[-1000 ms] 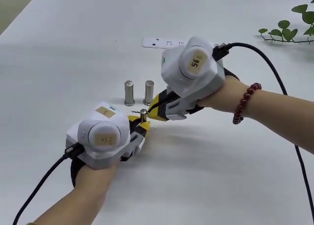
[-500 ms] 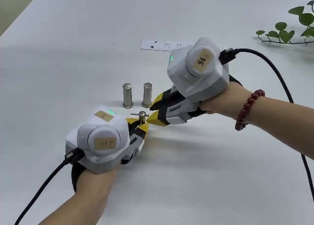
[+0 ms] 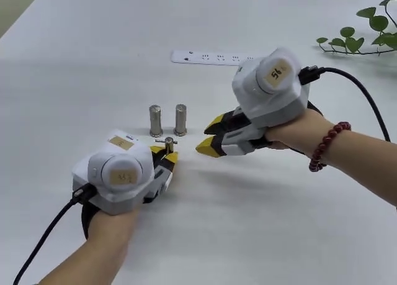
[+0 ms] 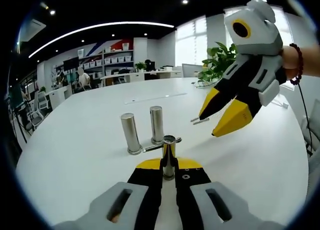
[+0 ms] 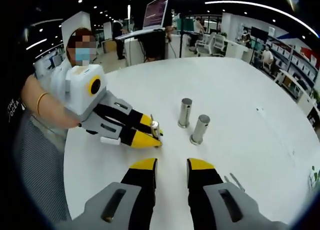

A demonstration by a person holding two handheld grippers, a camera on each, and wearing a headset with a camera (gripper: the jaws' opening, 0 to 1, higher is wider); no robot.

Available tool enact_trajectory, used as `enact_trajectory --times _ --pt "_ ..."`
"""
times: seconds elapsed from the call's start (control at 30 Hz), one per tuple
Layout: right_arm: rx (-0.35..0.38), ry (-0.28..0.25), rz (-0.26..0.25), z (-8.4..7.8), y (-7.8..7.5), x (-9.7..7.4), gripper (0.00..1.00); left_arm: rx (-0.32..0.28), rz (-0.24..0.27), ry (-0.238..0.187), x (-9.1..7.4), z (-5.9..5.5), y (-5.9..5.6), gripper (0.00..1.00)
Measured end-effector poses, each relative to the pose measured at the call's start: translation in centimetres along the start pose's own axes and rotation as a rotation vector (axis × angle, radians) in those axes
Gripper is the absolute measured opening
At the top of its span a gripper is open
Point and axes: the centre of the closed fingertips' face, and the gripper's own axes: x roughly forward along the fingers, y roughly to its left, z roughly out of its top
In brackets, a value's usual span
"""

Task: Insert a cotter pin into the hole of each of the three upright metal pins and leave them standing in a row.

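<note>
White surface point(image 3: 260, 223) is the biggest thing I see. Everything sits on it, so I can reach it all with both tools.

My right gripper point(image 3: 210, 138) hangs just above the surface, a little to the side of the work. Its fingers point(image 5: 144, 166) are apart and nothing is between them. I think it is free to go and pick up the next little part.

My left gripper point(image 3: 166, 157) is down low by the surface. Its fingers point(image 4: 150, 166) are squeezed on the bottom of the held pin point(image 4: 169, 149). That keeps the pin straight up so it cannot tip or roll.

A long power strip point(image 3: 211, 57) lies far at the back, well apart from the job and out of my way.

Two more pins stand just behind the held pin. The back left pin point(image 3: 156, 120) and the back right pin point(image 3: 180, 119) are side by side, near each other but not touching. From here both look bare. I cannot see their holes, so I think they are not done yet.

The thin cotter pin point(image 4: 156, 147) goes through the top of the held pin and sticks out on both sides. So I think this one is done and only needs to be set down in line with the other two.

Some spare cotter pins point(image 4: 200, 121) lie flat on the surface near the right gripper, ready to be picked up.
</note>
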Motion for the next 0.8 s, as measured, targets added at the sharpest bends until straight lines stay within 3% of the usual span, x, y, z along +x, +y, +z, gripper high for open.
enact_trajectory --times 0.13,0.4,0.8 --pt "0.035 -0.004 -0.017 -0.6 0.0 -0.1 0.21 -0.014 0.015 -0.011 -0.1 0.3 0.7 0.05" --pt "0.099 -0.025 -0.03 -1.2 0.1 -0.4 0.22 -0.008 0.049 0.012 -0.5 -0.3 2.3 0.05" --pt "0.167 -0.047 -0.029 -1.6 0.0 -0.3 0.22 -0.007 0.048 0.004 -0.6 -0.3 2.4 0.06"
